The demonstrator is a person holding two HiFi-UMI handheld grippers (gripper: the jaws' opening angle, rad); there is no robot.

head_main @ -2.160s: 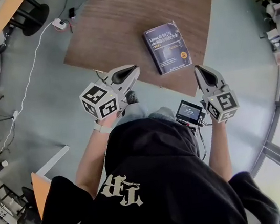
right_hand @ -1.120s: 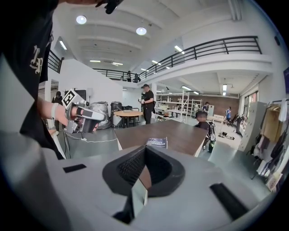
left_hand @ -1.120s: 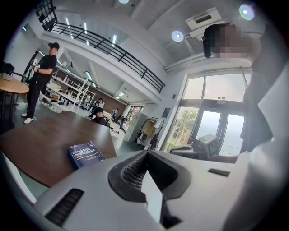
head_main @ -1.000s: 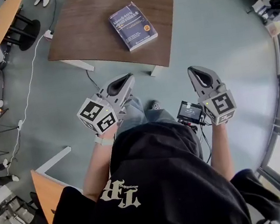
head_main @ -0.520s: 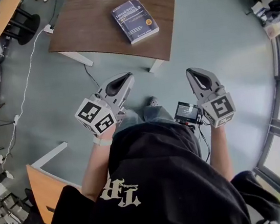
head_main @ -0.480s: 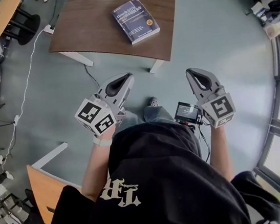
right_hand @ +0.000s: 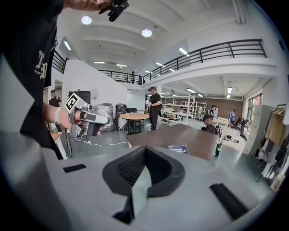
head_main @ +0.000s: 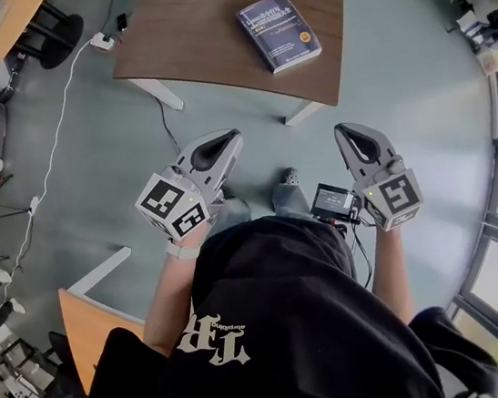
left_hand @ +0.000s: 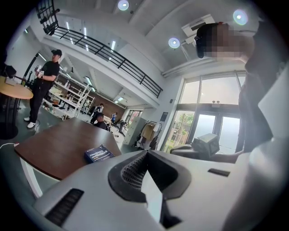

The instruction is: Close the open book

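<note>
A dark blue book (head_main: 278,31) lies closed and flat on the brown table (head_main: 197,26), near its front right edge. Both grippers are held over the floor in front of the person, well short of the table. My left gripper (head_main: 229,138) points toward the table with its jaws shut and nothing between them. My right gripper (head_main: 347,131) is also shut and empty. The book (left_hand: 98,154) appears small and distant past the left gripper (left_hand: 145,153). It is likewise far beyond the right gripper (right_hand: 144,148), where the book (right_hand: 178,149) rests on the table.
A white cable (head_main: 55,129) runs over the grey floor to a power strip (head_main: 104,43). Orange-topped tables (head_main: 5,30) stand at the far left and near left. A small screen (head_main: 334,200) hangs at the person's waist. Other people (right_hand: 154,106) stand beyond the table. Windows line the right side.
The person has backed away from the table, so book and table lie farther off and have drifted right in the head view. Both grippers stayed shut and empty.
</note>
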